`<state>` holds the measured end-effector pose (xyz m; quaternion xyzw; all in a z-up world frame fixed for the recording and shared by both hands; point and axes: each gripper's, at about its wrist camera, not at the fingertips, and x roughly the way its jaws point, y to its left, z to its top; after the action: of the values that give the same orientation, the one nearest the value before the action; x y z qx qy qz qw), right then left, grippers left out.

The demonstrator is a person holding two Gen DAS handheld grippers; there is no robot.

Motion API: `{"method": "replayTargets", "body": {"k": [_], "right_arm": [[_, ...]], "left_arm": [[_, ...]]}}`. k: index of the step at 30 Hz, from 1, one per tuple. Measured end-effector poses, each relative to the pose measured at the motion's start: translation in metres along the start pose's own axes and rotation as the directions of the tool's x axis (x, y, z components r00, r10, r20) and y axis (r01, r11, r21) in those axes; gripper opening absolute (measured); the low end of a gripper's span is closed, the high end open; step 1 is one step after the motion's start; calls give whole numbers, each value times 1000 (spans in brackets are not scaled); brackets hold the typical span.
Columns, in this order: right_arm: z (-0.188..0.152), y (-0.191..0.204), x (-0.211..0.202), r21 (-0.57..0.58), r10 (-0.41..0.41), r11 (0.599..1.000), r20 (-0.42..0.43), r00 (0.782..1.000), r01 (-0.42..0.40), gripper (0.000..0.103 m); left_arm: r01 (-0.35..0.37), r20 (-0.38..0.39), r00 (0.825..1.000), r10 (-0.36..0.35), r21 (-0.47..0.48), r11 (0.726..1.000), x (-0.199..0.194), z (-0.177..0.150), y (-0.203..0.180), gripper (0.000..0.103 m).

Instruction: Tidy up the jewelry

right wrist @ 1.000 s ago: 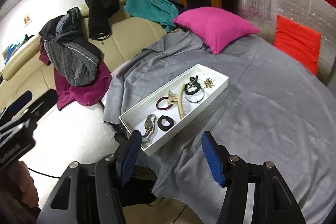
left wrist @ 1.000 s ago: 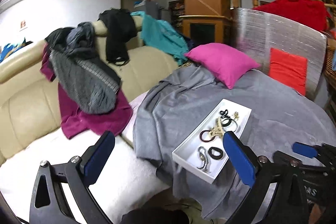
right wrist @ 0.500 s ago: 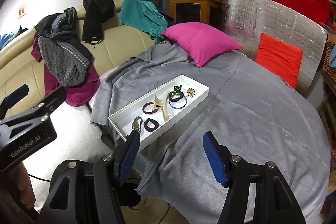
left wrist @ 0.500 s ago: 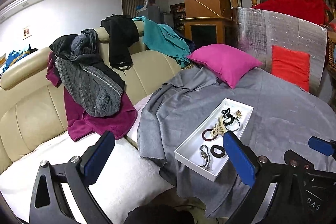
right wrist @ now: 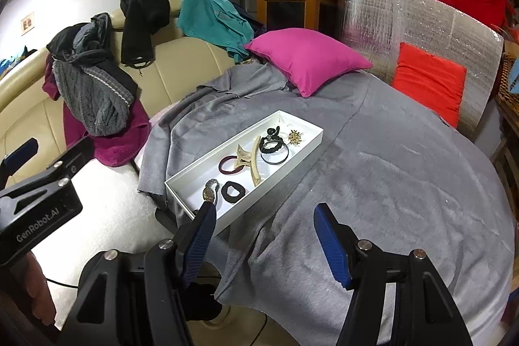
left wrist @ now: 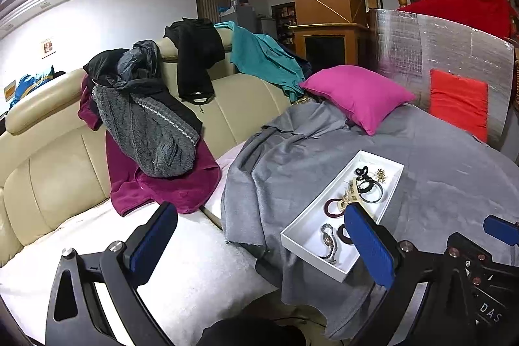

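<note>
A long white tray (right wrist: 301,148) (left wrist: 301,224) lies on the grey cloth. It holds a wristwatch (right wrist: 210,192) (left wrist: 328,240), a black scrunchie (right wrist: 233,191), a maroon hair tie (right wrist: 227,166) (left wrist: 332,206), a beige hair claw (right wrist: 251,162), a black bangle with a black hair tie (right wrist: 275,149) (left wrist: 369,188) and a gold brooch (right wrist: 294,137) (left wrist: 380,174). My right gripper (right wrist: 264,244) is open and empty, just in front of the tray's near end. My left gripper (left wrist: 259,240) is open and empty, held left of the tray.
A grey cloth (right wrist: 389,177) covers the round table. A magenta pillow (right wrist: 305,60) and a red cushion (right wrist: 428,83) against a silver panel (right wrist: 382,28) sit at its far side. A beige sofa (left wrist: 48,158) draped with clothes (left wrist: 146,125) stands to the left.
Both grippers have pulled back and risen from the tray, so it looks smaller and further off. Both stay open and empty. The tray's contents have not moved.
</note>
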<state>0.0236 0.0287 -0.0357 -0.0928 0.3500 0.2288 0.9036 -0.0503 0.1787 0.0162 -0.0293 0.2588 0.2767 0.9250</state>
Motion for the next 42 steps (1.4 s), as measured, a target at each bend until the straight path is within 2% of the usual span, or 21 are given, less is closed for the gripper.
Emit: {"method": "replayTargets", "body": {"k": [21, 42], "right_arm": [[7, 1, 26, 70, -14, 997, -22, 1000, 15, 67], [16, 12, 34, 62, -3, 998, -18, 1000, 4, 67]], "left_arm": [[5, -20, 1000, -5, -19, 1000, 10, -6, 7, 102], [9, -44, 999, -11, -29, 1000, 21, -13, 12, 102]]}}
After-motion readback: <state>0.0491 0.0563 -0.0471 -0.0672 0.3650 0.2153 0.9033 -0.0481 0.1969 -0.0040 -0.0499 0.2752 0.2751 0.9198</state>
